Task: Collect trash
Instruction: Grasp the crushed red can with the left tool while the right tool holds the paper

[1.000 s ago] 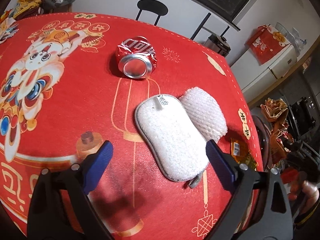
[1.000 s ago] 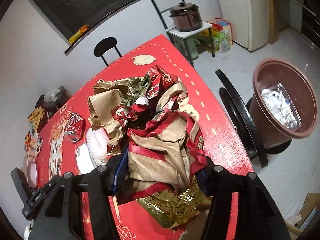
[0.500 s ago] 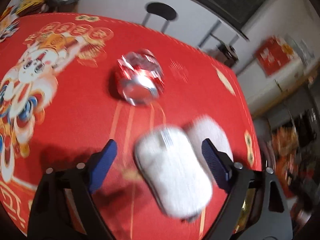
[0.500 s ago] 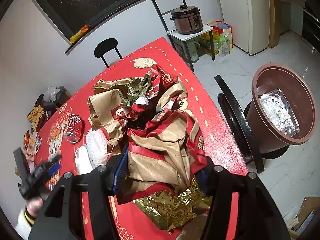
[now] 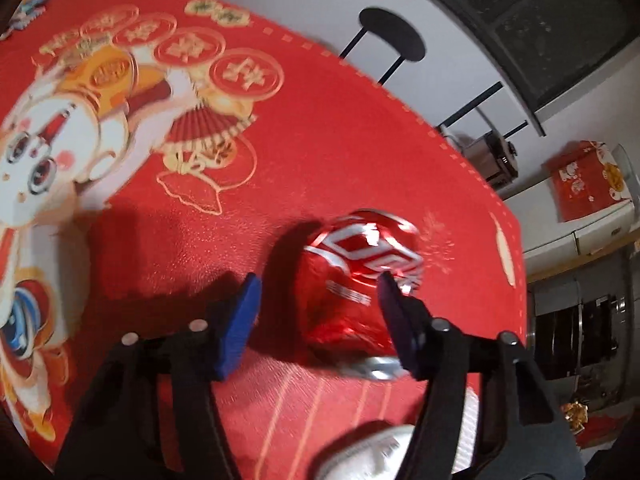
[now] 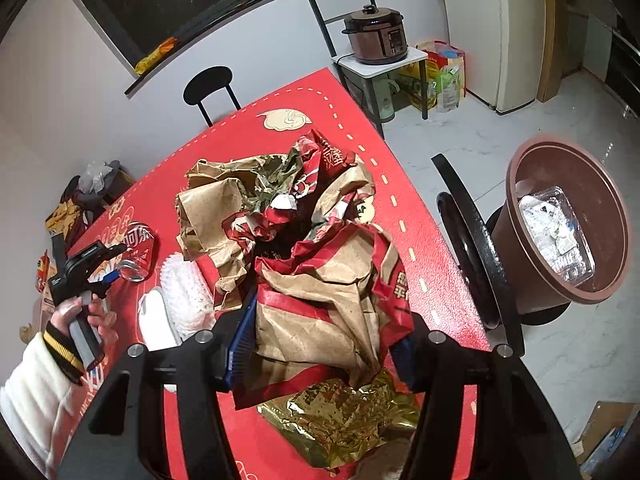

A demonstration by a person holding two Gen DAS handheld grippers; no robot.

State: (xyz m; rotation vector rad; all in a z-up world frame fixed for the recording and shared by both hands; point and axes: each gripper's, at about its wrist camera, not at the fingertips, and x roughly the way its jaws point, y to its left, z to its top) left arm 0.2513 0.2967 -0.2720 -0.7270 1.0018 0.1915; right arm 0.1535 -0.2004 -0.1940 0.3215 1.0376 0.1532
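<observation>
Left wrist view: left gripper (image 5: 318, 312) low over the red tabletop (image 5: 328, 140), jaws spread wide. Crushed red can (image 5: 360, 284) lying on its side between the two blue pads, silver end facing the camera. Right pad (image 5: 394, 324) touching or nearly touching the can, hard to tell through the blur; left pad (image 5: 240, 328) apart from it, with red cloth showing in the gap. White scrub pad (image 5: 360, 456) at the bottom edge, near the can. Cartoon lion (image 5: 48, 140) printed on the cloth at the left. Black stool (image 5: 392, 36) past the far edge.

Right wrist view: right gripper (image 6: 320, 344) with jaws pinching a big crumpled wad of brown and red paper (image 6: 320, 272). Gold foil (image 6: 352, 416) lying on the tabletop just under the wad. Same red can (image 6: 138, 254) far off to the left, with the left gripper (image 6: 106, 276) at it and the person's hand (image 6: 86, 316) on the handle. White scrub pad (image 6: 158, 324) and a white bubbly pad (image 6: 184, 292) side by side between the can and the paper. Brown trash bin (image 6: 560, 216) on the floor to the right, with a clear plastic box (image 6: 556, 232) inside. Black chair (image 6: 476, 256) between tabletop and bin. Brown cooker (image 6: 376, 36) on a small white stand at the back.
</observation>
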